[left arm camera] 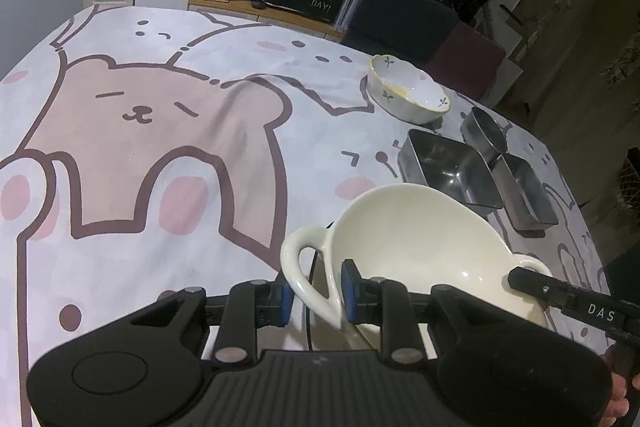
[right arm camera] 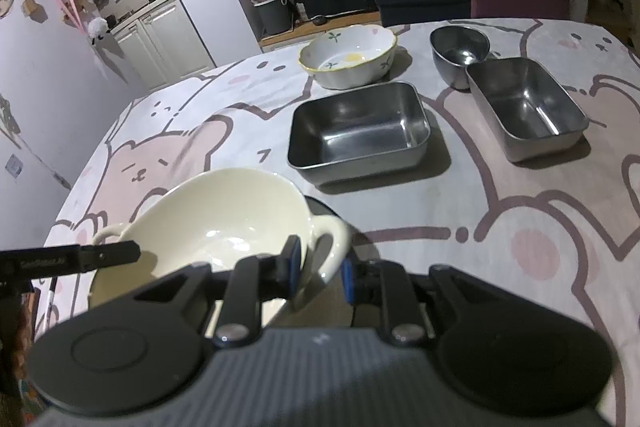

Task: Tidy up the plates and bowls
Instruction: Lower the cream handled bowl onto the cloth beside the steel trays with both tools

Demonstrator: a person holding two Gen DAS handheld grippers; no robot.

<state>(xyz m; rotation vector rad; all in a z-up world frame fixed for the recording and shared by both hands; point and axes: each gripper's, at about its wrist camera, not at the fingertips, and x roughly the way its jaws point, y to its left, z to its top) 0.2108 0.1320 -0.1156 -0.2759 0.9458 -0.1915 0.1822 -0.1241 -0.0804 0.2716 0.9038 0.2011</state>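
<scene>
The left gripper (left arm camera: 316, 297) sits low at the bottom centre of its own view, reaching forward over the table, its blue-padded fingers (left arm camera: 351, 291) set either side of the near loop handle of a cream ceramic bowl with two loop handles (left arm camera: 416, 239); the jaws stand narrow around that handle, though whether the pads press it cannot be told. The right gripper (right arm camera: 320, 269) is posed the same way from the other side, low in its frame, its jaws narrow about the bowl's opposite handle, one pad over the rim and one outside the loop. Each view catches the other gripper's black finger entering at the edge: lower right in the left wrist view, lower left in the right wrist view. The cream bowl lies in the lower middle of both frames on a bear-printed white and pink tablecloth (left arm camera: 160, 131). Beyond it, in the upper right of the left view, stand a white scalloped bowl with green sprigs and a yellow rim (left arm camera: 408, 93), a wide rectangular steel tray (left arm camera: 448, 167), a small round steel bowl (left arm camera: 484, 131) and a narrower rectangular steel tray (left arm camera: 524, 191). The right wrist view alone shows these from above, with their insides open to sight, the round steel bowl touching the narrower tray.
</scene>
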